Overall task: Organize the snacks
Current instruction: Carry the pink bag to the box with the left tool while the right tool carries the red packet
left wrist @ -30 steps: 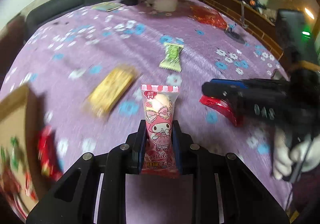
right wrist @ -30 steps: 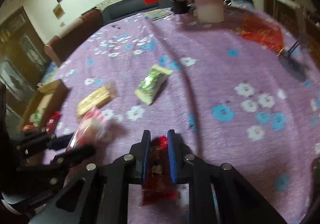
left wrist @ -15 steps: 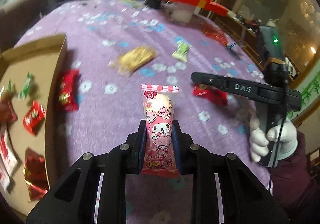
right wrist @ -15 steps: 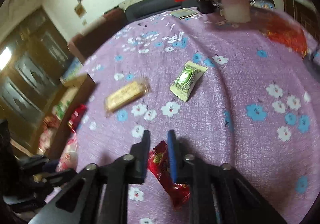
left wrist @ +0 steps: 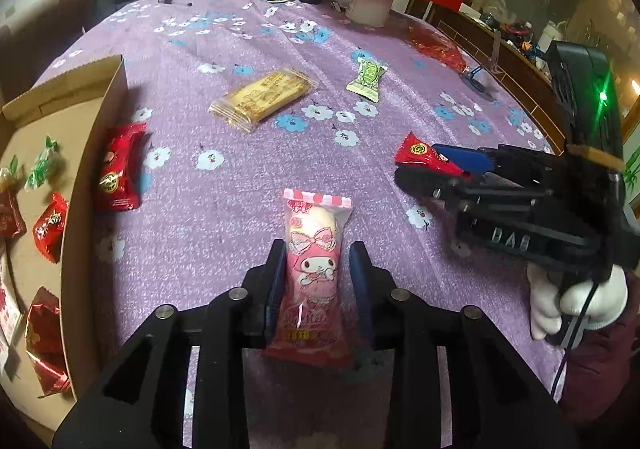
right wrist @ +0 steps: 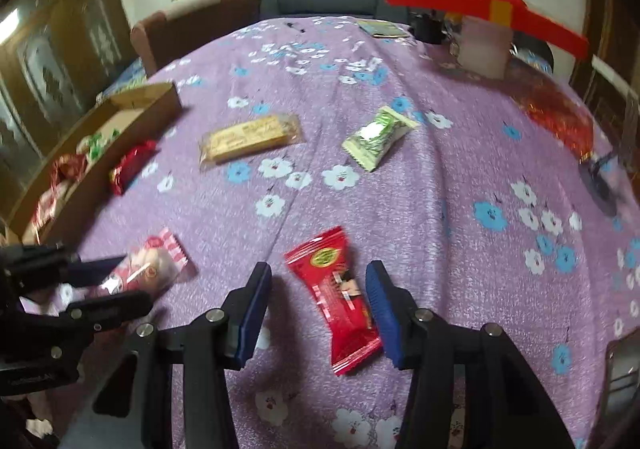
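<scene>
On the purple worktop [left wrist: 224,185], cardboard box [left wrist: 100,153] far left; left tongs [left wrist: 318,281], just opened, straddle the pink snack [left wrist: 316,269], lengthwise along them; right tongs [right wrist: 318,303], just opened, flank the slanted red snack [right wrist: 340,297]. Left hand nearer box.

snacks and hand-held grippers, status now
Both hand-held grippers, left and right, just opening. Pink snack and red snack loose between jaws. Nothing in the way.

Pink cartoon-print snack packet [left wrist: 314,269] and red snack packet [right wrist: 340,297] lie flat on purple cloth.
</scene>
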Demonstrator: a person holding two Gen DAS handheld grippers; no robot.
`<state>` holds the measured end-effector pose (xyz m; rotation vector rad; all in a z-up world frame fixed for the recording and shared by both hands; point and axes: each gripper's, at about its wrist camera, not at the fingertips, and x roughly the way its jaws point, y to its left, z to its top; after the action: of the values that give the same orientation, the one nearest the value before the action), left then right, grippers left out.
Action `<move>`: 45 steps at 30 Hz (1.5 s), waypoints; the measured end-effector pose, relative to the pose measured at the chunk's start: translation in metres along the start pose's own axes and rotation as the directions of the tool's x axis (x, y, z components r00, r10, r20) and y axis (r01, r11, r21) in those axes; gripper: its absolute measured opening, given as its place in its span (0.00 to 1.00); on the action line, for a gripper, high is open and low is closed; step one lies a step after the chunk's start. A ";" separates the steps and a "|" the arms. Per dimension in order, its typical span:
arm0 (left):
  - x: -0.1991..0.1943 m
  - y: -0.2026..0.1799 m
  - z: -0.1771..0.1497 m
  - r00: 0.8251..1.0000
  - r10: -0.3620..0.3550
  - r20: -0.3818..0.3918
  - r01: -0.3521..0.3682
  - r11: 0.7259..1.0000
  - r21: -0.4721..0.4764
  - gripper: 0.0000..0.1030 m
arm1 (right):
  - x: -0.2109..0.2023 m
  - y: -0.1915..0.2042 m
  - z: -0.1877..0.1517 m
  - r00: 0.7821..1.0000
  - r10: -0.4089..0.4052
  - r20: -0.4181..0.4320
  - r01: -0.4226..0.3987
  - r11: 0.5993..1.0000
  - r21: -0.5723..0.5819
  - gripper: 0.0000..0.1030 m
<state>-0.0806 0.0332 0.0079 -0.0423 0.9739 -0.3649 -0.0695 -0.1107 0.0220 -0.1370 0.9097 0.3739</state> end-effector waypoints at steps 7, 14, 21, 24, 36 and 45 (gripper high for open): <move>0.005 -0.017 0.000 0.999 0.038 -0.002 -0.038 0.997 0.065 0.54 | 0.001 0.008 -0.002 0.999 -0.038 0.002 0.038 0.999 -0.033 0.50; 0.006 -0.024 -0.003 0.994 0.111 0.007 -0.111 0.988 0.105 0.25 | -0.002 0.006 -0.003 0.998 -0.061 0.009 0.061 0.998 -0.013 0.25; -0.016 -0.004 -0.011 0.997 0.050 0.055 -0.051 0.998 0.022 0.22 | -0.017 0.013 -0.013 0.995 -0.100 -0.004 0.100 0.995 -0.013 0.20; -0.035 0.004 -0.018 0.995 0.048 0.091 -0.048 0.999 -0.003 0.22 | -0.032 0.019 -0.013 0.996 -0.082 0.023 0.082 0.997 0.003 0.20; -0.107 0.040 -0.037 0.966 0.097 0.238 -0.077 0.993 -0.091 0.23 | -0.060 0.095 0.003 0.997 0.005 0.080 0.005 0.993 -0.114 0.20; -0.149 0.081 -0.046 0.917 0.253 0.309 -0.215 0.965 -0.152 0.23 | -0.058 0.146 0.030 0.993 0.068 0.096 -0.051 0.983 -0.177 0.20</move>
<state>-0.1704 0.1631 0.0849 -0.0876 0.6599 -0.0743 -0.1341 0.0173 0.0923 -0.2501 0.7810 0.5122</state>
